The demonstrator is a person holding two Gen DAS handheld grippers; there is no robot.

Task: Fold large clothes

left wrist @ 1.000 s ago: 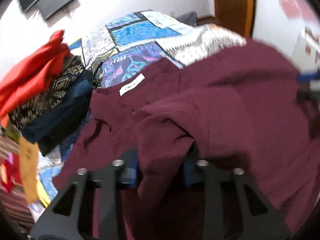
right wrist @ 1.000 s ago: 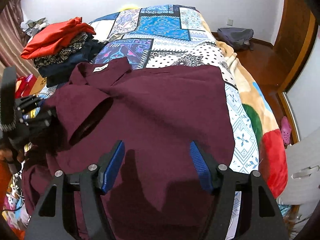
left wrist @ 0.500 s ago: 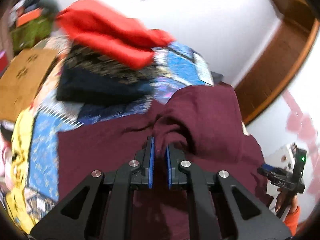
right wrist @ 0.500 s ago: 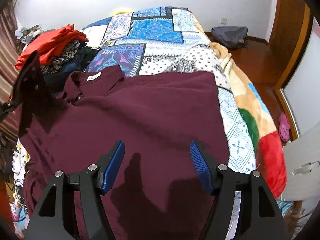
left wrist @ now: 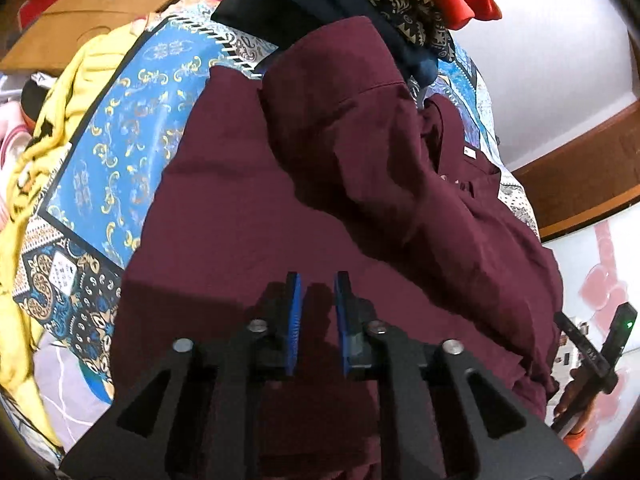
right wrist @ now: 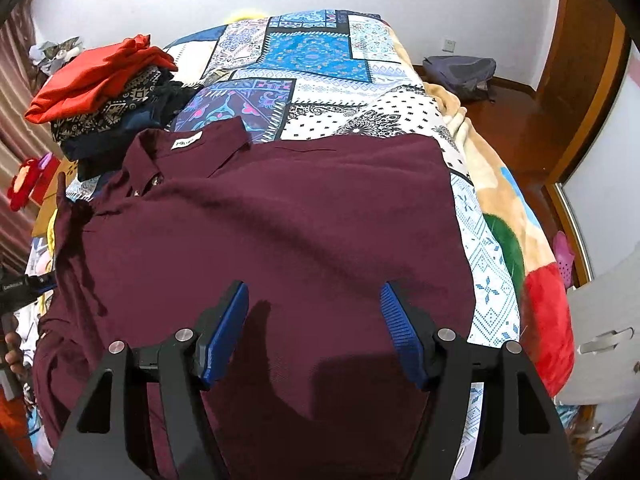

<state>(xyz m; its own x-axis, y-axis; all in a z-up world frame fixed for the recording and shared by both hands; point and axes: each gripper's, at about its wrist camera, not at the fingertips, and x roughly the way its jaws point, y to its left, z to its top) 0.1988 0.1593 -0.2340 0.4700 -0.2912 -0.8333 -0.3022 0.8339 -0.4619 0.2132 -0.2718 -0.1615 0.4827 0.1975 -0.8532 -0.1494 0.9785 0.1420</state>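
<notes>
Item: maroon shirt [right wrist: 280,232] spread at the bed's [right wrist: 320,44] near edge, 1 sleeve folded inward, remaining folds pending; we hold left gripper [left wrist: 316,316] narrowly parted, empty, and right gripper [right wrist: 314,332] wide apart, empty.

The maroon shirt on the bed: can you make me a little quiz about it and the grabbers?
1. True or false: the shirt lies on a patterned quilt.
2. Which gripper has its jaws wider apart: A) left gripper B) right gripper?
3. What colour is the top garment on the pile beside the shirt's collar?

Key: 1 true. 2 B; the left jaws are only a narrow gap apart, with nothing between them. 3 red.
</notes>
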